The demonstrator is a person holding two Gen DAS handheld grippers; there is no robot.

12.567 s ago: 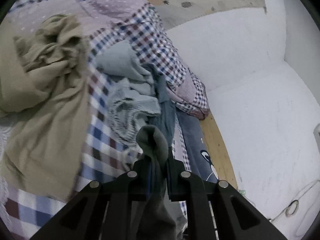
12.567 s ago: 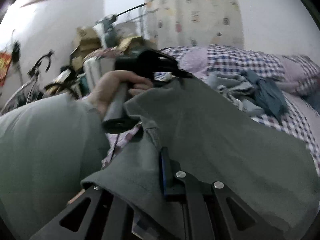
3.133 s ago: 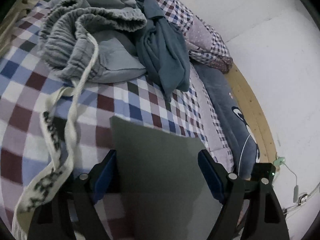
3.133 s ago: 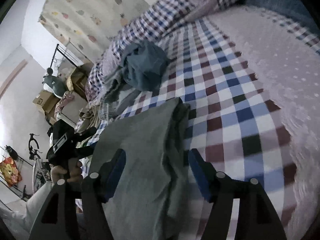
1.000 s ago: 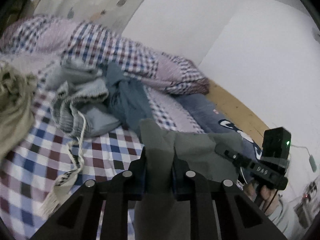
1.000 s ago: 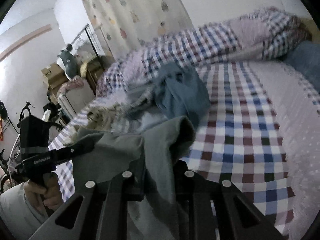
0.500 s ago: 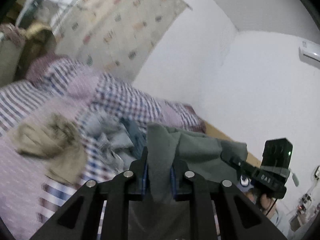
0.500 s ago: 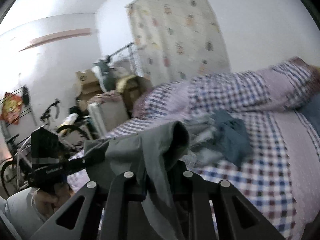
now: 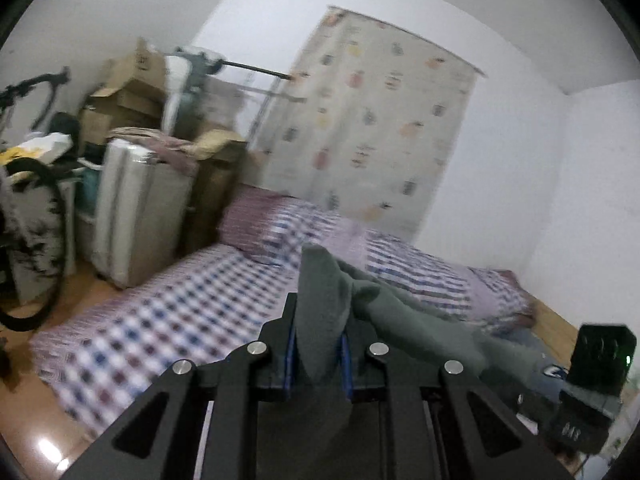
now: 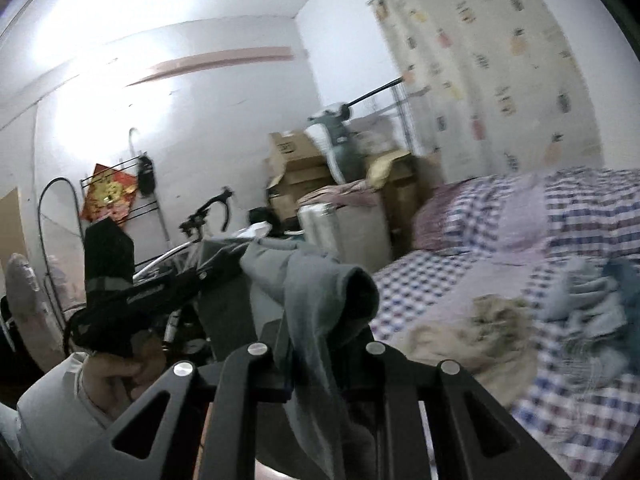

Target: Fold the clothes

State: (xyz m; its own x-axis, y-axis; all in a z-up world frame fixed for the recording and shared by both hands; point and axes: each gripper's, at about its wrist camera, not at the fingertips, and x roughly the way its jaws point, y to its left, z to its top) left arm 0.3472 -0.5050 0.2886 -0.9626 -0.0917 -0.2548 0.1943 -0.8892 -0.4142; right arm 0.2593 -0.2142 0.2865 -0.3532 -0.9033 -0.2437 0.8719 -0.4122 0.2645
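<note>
Shirt (image 9: 320,320) pinched tight by both the left gripper (image 9: 319,354) and right gripper (image 10: 318,364), bed (image 9: 180,320) beyond

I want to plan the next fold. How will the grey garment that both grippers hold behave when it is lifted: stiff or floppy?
Probably floppy: the grey garment sags between the left gripper and the right gripper, and its pinched edge droops over the fingers. It looks thin and light, so it should swing easily. The grip seems secure; slipping looks unlikely.
</note>
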